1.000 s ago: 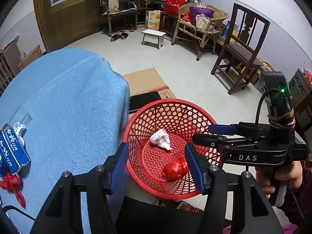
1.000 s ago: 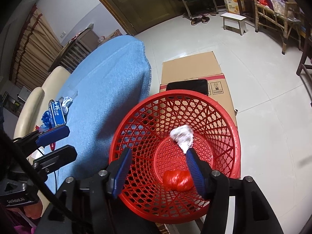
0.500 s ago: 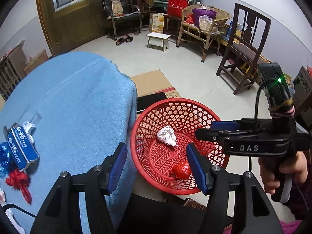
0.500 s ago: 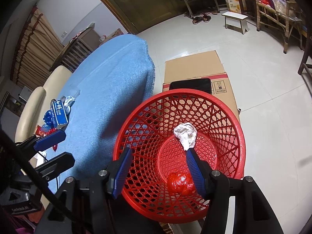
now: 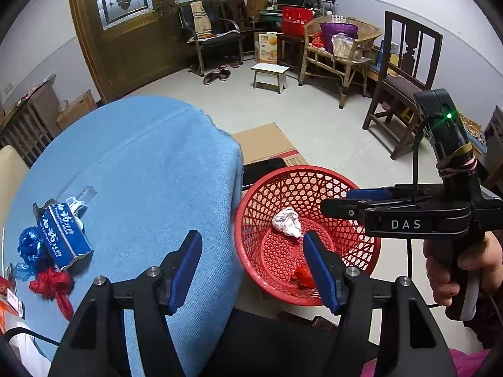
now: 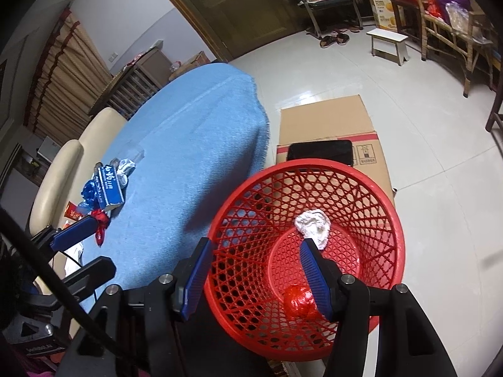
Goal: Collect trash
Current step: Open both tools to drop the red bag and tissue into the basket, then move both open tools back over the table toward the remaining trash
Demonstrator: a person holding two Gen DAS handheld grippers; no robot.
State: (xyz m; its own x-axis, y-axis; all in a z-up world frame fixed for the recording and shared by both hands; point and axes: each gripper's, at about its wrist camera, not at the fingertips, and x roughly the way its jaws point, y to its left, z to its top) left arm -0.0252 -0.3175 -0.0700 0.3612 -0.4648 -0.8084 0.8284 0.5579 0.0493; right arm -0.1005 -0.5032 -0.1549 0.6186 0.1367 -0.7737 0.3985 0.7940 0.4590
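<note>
A red mesh basket (image 5: 314,176) (image 6: 399,220) stands on the floor beside the blue-clothed table (image 5: 141,163) (image 6: 195,132). In it lie a white crumpled paper (image 5: 286,221) (image 6: 312,224) and a red crumpled wrapper (image 5: 301,275) (image 6: 297,303). On the cloth at the left lie a blue box (image 5: 64,235) (image 6: 108,185), a blue foil wrapper (image 5: 28,245) and a red wrapper (image 5: 53,286). My left gripper (image 5: 253,264) (image 6: 88,248) hangs over the table edge, its jaws opening with nothing between them. My right gripper (image 6: 256,271) (image 5: 336,199) stands open and empty above the basket.
Flat cardboard (image 6: 323,122) with a black tablet (image 6: 319,152) on it lies on the tiled floor behind the basket. A white stool (image 5: 270,73), a wicker chair (image 5: 342,47) and a dark wooden chair (image 5: 405,88) stand further back. A cream seat (image 6: 56,169) borders the table.
My left gripper has drawn back from over the basket toward the table, so more of the cloth and its trash shows, and its jaws have widened. The right gripper has kept still.
</note>
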